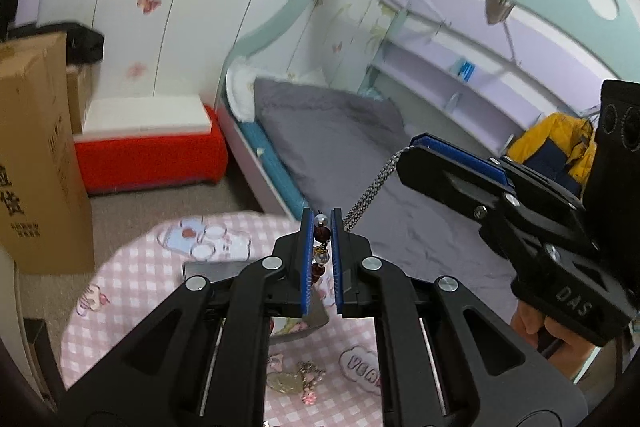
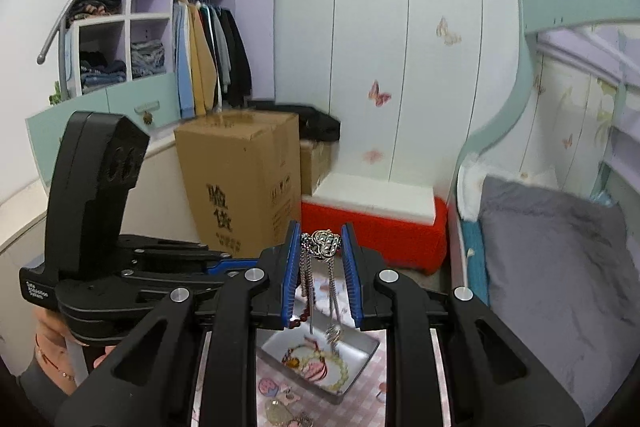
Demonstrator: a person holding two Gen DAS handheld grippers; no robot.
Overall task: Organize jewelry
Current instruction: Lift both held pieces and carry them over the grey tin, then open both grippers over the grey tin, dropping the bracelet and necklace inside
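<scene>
Above the near metal tray (image 2: 362,349), your left gripper (image 1: 322,227) pinches the beaded bracelet (image 1: 322,245) while your right gripper (image 2: 320,239) clamps the silver chain (image 2: 320,241), both lifted clear, probably to untangle them

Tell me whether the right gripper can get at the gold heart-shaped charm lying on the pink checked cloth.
Probably not yet. The right gripper is shut on a silver chain necklace, so it is occupied. The gold heart-shaped charm lies uncovered on the pink checked cloth.

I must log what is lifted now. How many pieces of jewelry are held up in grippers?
2. A beaded bracelet sits in the left gripper; a silver chain necklace hangs from the right gripper. More jewelry lies in the metal tray below, partly hidden.
</scene>
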